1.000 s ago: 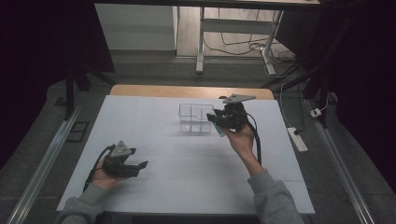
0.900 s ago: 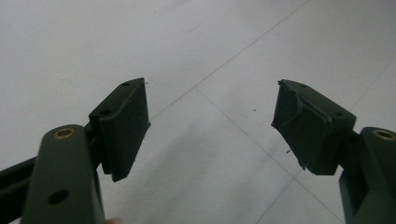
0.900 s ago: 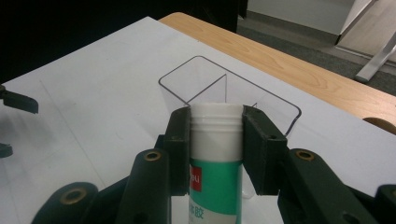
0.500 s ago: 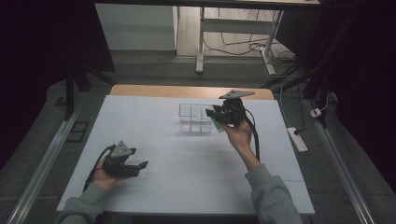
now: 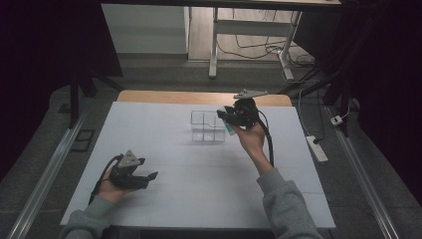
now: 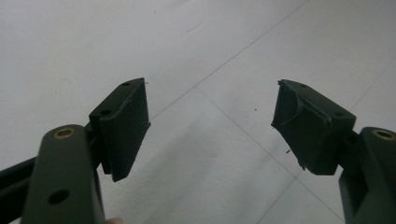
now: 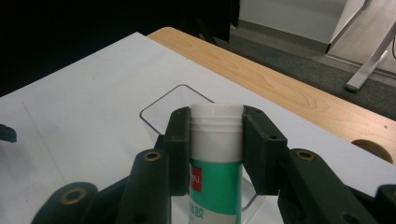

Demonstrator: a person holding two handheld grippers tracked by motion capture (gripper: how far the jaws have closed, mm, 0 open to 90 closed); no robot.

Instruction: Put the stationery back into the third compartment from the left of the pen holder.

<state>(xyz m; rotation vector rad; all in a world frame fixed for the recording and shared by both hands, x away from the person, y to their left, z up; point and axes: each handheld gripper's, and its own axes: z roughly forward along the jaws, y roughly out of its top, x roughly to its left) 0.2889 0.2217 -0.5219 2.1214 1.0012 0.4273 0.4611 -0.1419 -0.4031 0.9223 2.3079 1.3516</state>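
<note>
Clamping the white-capped glue stick [image 7: 215, 158], the right gripper [image 5: 230, 118] hangs over the clear divided box [image 5: 206, 127] — stick base cut off. Left gripper [image 6: 210, 126] — jaws apart, empty — sits low over the white table [image 5: 199, 174].

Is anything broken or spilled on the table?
Nothing looks spilled or out of place. One small oddity: in the left gripper, the pad on one open jaw has a ragged, chipped-looking edge. The right gripper holds a green-and-white tube by the clear organizer.
</note>
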